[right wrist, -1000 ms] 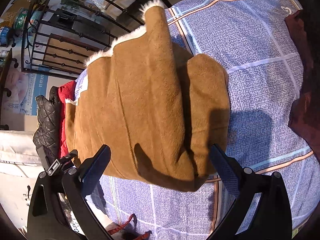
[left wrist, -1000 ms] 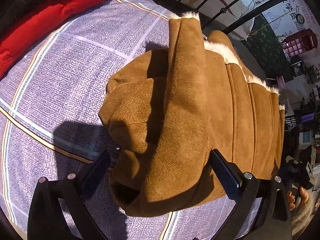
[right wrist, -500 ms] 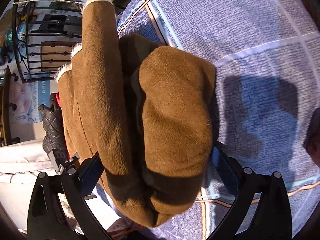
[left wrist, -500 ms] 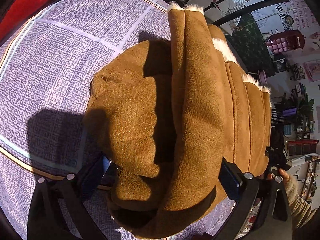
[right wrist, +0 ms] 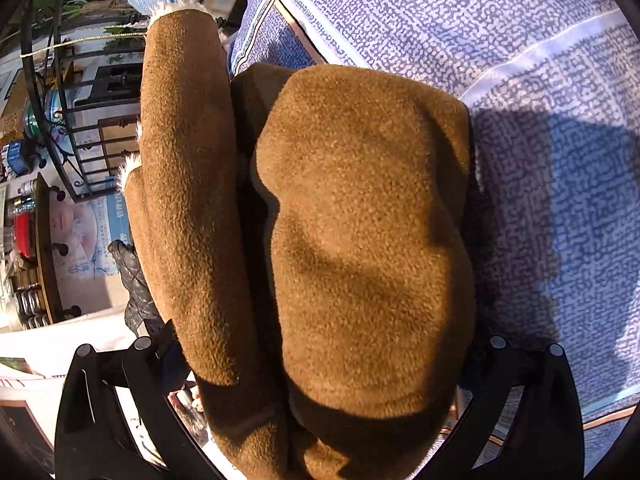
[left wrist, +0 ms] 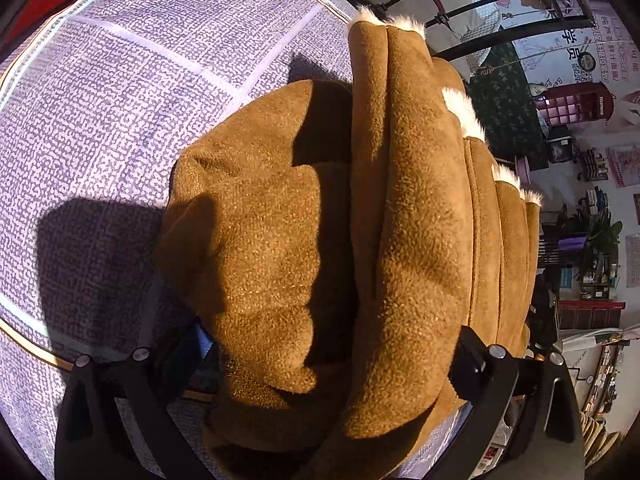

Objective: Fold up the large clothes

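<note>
A thick brown suede coat (left wrist: 400,220) with white fleece lining lies folded into a bulky bundle on a purple patterned bedspread (left wrist: 120,100). My left gripper (left wrist: 324,360) is wide open with the end of the bundle between its jaws. My right gripper (right wrist: 320,360) is wide open too, and the other end of the coat (right wrist: 360,220) fills the gap between its jaws. Both sets of fingertips are mostly hidden by the fabric. I cannot tell whether the jaws press on the coat.
A black metal bed rail (left wrist: 500,24) runs behind the coat. A red garment (left wrist: 24,8) lies at the far left edge of the bed. A black quilted garment (right wrist: 132,280) hangs off the bed side. Cluttered shelves (right wrist: 24,200) stand beyond.
Both grippers have moved in toward the coat from opposite ends. The bundle now sits deeper between the jaws and fills both views. The jaws stay wide apart.
</note>
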`<state>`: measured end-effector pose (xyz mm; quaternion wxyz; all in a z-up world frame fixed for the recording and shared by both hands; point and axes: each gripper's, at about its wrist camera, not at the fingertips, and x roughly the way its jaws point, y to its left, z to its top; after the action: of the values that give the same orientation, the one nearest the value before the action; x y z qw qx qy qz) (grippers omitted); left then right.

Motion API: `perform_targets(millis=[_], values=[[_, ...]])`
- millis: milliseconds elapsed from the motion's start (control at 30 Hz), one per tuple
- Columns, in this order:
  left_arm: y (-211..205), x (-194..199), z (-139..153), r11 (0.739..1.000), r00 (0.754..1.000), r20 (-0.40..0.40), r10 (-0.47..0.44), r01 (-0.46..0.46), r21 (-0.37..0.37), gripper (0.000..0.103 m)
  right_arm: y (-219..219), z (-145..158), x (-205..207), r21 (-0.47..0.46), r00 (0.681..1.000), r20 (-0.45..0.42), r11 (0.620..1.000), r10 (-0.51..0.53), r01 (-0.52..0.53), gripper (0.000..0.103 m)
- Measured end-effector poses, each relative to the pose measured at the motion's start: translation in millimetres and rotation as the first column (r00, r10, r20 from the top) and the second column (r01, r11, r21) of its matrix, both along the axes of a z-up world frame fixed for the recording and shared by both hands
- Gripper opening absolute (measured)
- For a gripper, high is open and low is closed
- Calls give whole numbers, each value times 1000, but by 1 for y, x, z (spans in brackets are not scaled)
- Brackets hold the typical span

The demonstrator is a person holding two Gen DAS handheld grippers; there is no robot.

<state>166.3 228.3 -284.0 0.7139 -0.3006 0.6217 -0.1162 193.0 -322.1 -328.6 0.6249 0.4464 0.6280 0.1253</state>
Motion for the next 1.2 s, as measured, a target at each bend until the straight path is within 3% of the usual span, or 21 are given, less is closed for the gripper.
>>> perform_targets(millis=[100,200,267,367,567,767,967,1200], values=[[-2,-2,5,1000,1000,-5,8,-8,23,99,-2,8,4,-19,1000,-1,1000,-5,5,98],[-6,-4,12,999,1000,-3,13,-13,48,93,1,21,4,-43,1000,15,999,-3,4,87],[-8,-6,20,998,1000,13,8,-9,67,82,-6,32,2,-61,999,36,998,8,-6,74],[-12,-10,31,996,999,40,0,-3,84,69,5,50,3,-97,998,64,995,19,-13,66],[-15,-15,59,994,995,97,-14,4,109,49,31,99,5,-169,992,122,985,38,-17,59],[-7,-11,112,994,979,200,-36,15,105,44,38,162,-5,-186,968,239,982,77,-32,56],[-21,0,176,990,942,318,-108,73,120,43,41,238,-14,-235,926,360,972,113,-27,56],[-99,27,252,980,859,471,-201,172,104,42,-36,322,-48,-261,862,504,962,60,85,56]])
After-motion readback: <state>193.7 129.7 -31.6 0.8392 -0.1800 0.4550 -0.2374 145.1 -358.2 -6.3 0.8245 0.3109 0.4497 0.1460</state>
